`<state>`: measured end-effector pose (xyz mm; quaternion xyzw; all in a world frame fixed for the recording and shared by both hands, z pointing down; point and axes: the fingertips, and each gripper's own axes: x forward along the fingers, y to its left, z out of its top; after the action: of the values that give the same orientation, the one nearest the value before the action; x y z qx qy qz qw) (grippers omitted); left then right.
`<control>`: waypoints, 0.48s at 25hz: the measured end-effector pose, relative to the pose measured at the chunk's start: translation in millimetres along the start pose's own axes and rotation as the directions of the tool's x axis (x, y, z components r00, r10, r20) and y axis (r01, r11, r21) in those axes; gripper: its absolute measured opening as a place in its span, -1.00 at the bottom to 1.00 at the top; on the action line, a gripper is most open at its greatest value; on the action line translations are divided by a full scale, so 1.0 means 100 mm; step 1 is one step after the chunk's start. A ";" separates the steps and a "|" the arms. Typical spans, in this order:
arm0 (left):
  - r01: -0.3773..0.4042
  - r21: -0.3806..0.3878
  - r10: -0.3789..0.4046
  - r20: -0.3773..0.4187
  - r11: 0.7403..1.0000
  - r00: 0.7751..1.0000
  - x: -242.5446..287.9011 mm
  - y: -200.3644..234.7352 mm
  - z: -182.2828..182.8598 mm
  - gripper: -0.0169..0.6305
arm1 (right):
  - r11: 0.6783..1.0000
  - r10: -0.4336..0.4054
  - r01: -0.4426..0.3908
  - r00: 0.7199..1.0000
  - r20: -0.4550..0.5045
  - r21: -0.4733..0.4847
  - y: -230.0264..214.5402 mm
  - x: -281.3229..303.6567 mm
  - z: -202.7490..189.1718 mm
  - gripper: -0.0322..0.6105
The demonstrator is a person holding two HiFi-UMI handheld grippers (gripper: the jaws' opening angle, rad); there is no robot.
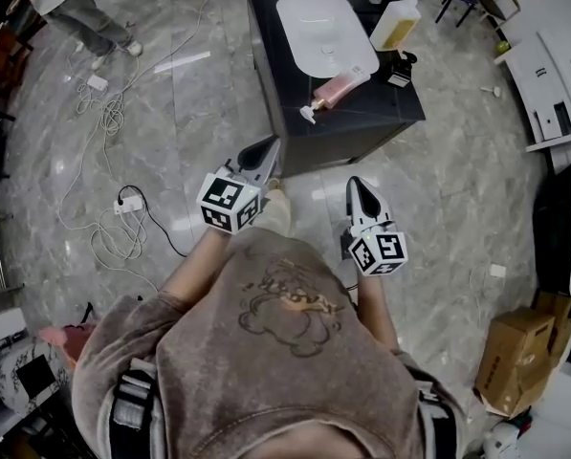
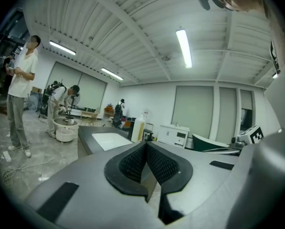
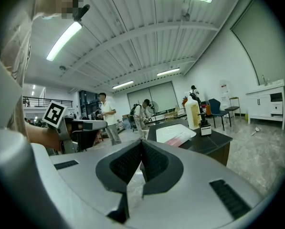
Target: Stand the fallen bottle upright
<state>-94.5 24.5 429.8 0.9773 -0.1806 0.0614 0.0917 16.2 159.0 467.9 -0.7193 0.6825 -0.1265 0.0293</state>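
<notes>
The fallen pink bottle near the worktop's front edge is probably light, slick plastic; grasp mid-body. The left hand-held gripper and right hand-held gripper are closed, empty.

No lettering, brand name, number or sign can be read on anything here.

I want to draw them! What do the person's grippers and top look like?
The left gripper and right gripper are light grey with black, bumpy jaws. Each carries a white cube with black square markers. The top is brownish with a bear drawing.
</notes>
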 end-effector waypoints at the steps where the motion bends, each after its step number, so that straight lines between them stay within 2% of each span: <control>1: 0.000 -0.001 0.000 0.000 1.000 1.000 0.08 0.06 0.04 -0.89 | 1.000 0.000 0.000 1.000 -0.001 0.001 -0.05 0.08 0.03 -0.91; 12: 0.003 -0.011 -0.003 0.008 1.000 1.000 0.97 0.74 0.46 -0.89 | 1.000 0.011 -0.011 1.000 0.002 -0.004 -0.53 1.09 0.49 -0.91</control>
<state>-27.1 -85.9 411.0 0.9773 -0.1799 0.0562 0.0965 83.2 48.7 447.1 -0.7155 0.6868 -0.1242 0.0294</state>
